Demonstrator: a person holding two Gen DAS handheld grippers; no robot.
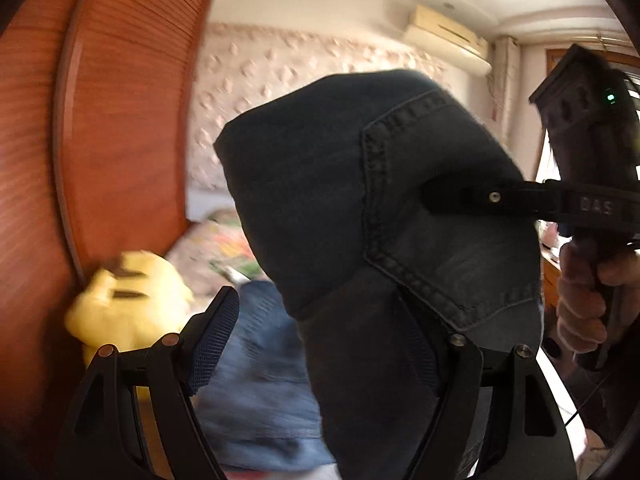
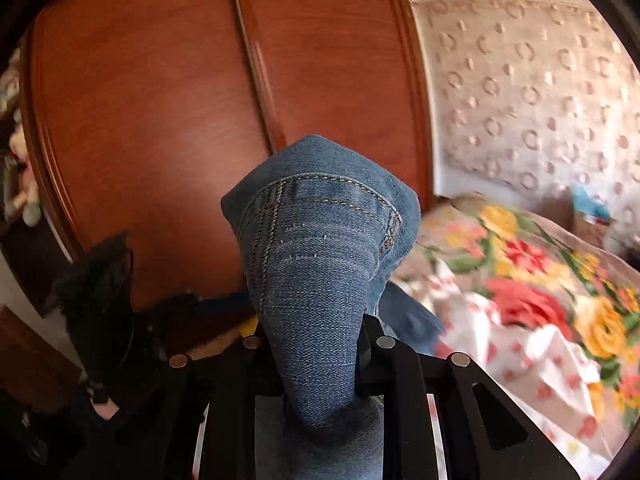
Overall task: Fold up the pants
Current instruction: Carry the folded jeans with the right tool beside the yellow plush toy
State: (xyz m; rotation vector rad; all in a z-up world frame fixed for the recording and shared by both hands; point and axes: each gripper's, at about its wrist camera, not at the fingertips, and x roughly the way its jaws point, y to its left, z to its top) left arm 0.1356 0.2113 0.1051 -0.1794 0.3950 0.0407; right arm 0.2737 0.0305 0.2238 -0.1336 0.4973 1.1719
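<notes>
The blue jeans (image 2: 316,248) bunch up between the fingers of my right gripper (image 2: 316,344), which is shut on them and holds them raised in front of the wardrobe. In the left wrist view the same jeans (image 1: 320,200) look dark in shadow, back pocket showing. There my right gripper (image 1: 436,200) pinches them from the right, and a person's hand (image 1: 580,300) grips its handle. My left gripper (image 1: 316,340) stands open around the hanging denim. Its left pad (image 1: 212,340) is bare with a gap beside it. The cloth hides its right finger.
A red-brown wooden wardrobe door (image 2: 180,100) fills the background close ahead. A yellow plush toy (image 1: 128,304) sits at its foot. More blue cloth (image 1: 256,380) lies below. A bed with a floral quilt (image 2: 540,280) is on the right, and an air conditioner (image 1: 448,40) hangs on the far wall.
</notes>
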